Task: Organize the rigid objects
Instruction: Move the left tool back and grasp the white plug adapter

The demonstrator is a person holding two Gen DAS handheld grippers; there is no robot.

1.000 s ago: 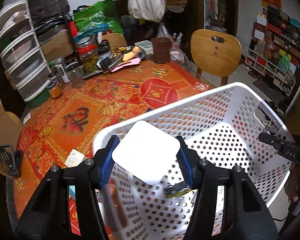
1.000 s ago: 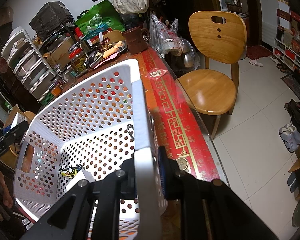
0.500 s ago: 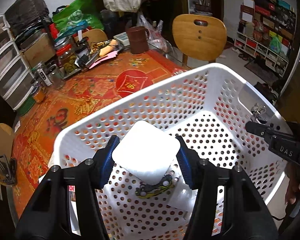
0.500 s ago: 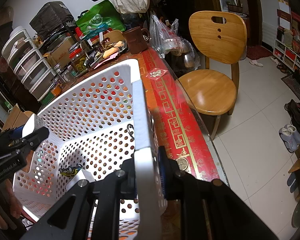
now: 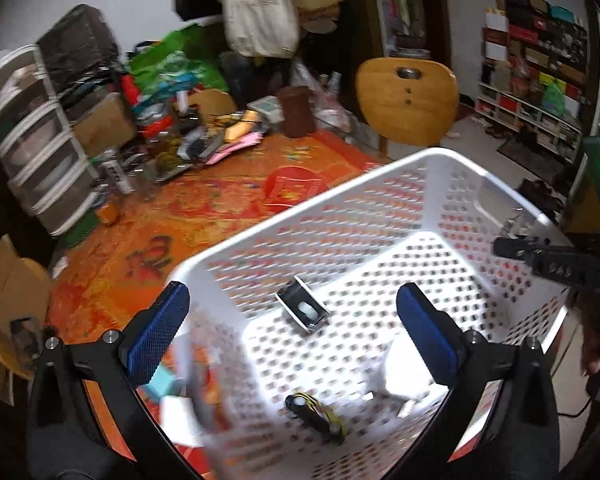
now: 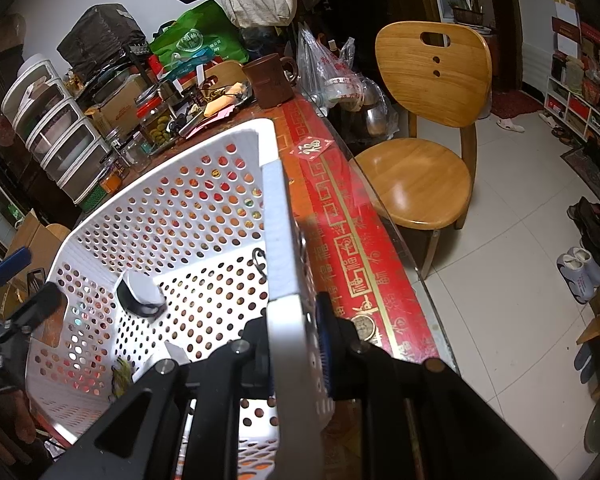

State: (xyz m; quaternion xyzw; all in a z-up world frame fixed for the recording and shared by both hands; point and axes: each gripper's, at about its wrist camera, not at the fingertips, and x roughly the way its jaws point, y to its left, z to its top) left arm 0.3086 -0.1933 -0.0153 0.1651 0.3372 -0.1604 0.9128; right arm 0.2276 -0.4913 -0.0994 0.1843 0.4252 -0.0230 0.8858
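Observation:
A white perforated basket (image 5: 440, 196) stands on the red patterned table. My left gripper (image 5: 296, 326) is open and empty above the basket's near side. A small white-and-black box (image 5: 302, 308) is inside the basket, seemingly in mid-fall; it also shows in the right wrist view (image 6: 140, 294). A yellow-black tool (image 5: 320, 420) and a white piece (image 5: 404, 380) lie on the basket floor. My right gripper (image 6: 296, 352) is shut on the basket's rim (image 6: 278, 220).
Jars, boxes and bags crowd the table's far side (image 5: 188, 136). A drawer unit (image 5: 32, 140) stands at left. A brown mug (image 6: 268, 80) and a wooden chair (image 6: 428, 120) are beside the table's glass edge. Shoes (image 6: 580, 268) lie on the tiled floor.
My left gripper has opened and let go of the white box, which has dropped into the basket. The right gripper has kept its hold on the rim.

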